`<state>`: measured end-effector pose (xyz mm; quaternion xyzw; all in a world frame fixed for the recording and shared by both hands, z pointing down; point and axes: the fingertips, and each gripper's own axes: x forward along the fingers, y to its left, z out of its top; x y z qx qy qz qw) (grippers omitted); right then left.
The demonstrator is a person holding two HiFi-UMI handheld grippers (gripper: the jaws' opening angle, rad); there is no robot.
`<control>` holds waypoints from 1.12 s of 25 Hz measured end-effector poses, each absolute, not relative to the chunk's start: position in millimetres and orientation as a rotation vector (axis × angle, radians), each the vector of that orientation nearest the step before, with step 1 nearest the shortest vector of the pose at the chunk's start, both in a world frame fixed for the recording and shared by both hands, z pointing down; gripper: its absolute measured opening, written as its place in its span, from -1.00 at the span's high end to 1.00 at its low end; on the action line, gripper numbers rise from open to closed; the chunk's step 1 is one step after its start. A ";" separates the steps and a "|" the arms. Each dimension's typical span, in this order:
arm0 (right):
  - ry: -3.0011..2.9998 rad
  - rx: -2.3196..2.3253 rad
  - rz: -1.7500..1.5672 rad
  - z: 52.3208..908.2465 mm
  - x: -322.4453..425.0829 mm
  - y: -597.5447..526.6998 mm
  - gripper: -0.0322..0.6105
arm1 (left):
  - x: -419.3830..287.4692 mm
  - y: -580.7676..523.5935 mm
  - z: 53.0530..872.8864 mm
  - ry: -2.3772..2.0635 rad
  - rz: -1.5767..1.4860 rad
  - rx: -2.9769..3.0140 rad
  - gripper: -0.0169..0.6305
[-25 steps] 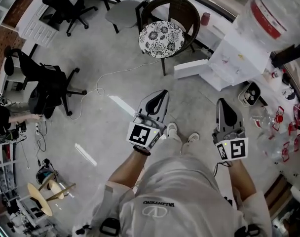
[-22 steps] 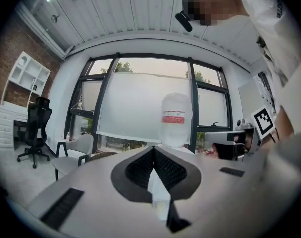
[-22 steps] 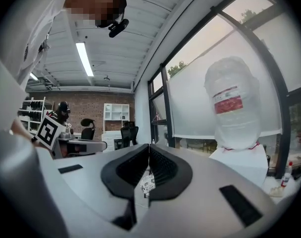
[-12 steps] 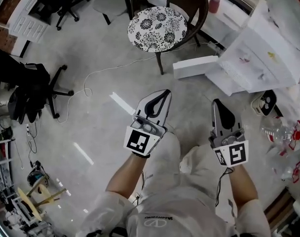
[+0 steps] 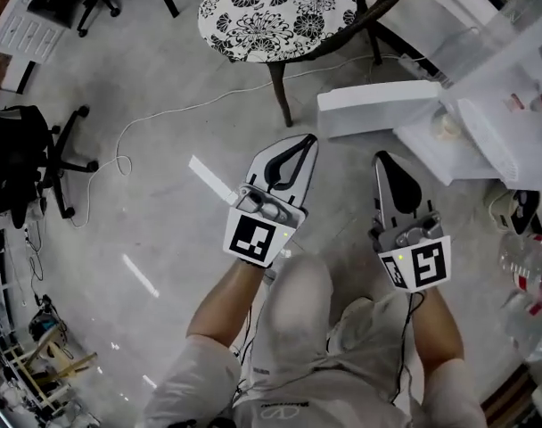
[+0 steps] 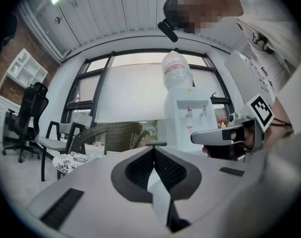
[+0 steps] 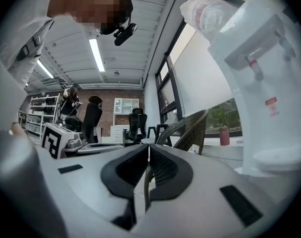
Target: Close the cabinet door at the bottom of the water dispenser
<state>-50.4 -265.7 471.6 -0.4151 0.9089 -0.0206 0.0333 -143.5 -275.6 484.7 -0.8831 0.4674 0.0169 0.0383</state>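
Note:
The white water dispenser (image 5: 498,105) stands at the upper right of the head view, with a bottle on top in the left gripper view (image 6: 176,76). Its bottom cabinet door (image 5: 378,107) is a white panel swung out to the left, open. My left gripper (image 5: 307,141) is shut and empty, pointing at the floor space left of the door. My right gripper (image 5: 381,159) is also shut and empty, a short way below the door's edge and apart from it. The left gripper (image 6: 154,148) faces the dispenser (image 6: 187,118). The right gripper (image 7: 149,147) has the dispenser (image 7: 269,83) at its right.
A dark wicker chair with a floral cushion (image 5: 275,7) stands just left of the open door. A white cable (image 5: 155,123) trails over the grey floor. An office chair (image 5: 39,163) is at the left. Plastic bottles (image 5: 525,266) lie at the right edge.
Both grippers and the head camera have sunk toward the floor. The dispenser, its open door and the wicker chair now look larger and closer. Both grippers stay shut.

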 end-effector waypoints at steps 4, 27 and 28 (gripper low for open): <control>2.793 -1.260 -0.046 526.3 -59.9 -278.4 0.84 | -143.5 -296.1 539.2 1.383 0.063 -2.712 0.93; 2.767 -1.289 -0.018 644.4 -78.5 -329.8 0.84 | -131.3 -376.5 658.7 1.180 0.121 -2.815 0.21; 2.764 -1.291 -0.024 646.2 -77.6 -329.6 0.84 | -129.8 -378.1 658.3 1.167 0.124 -2.814 0.21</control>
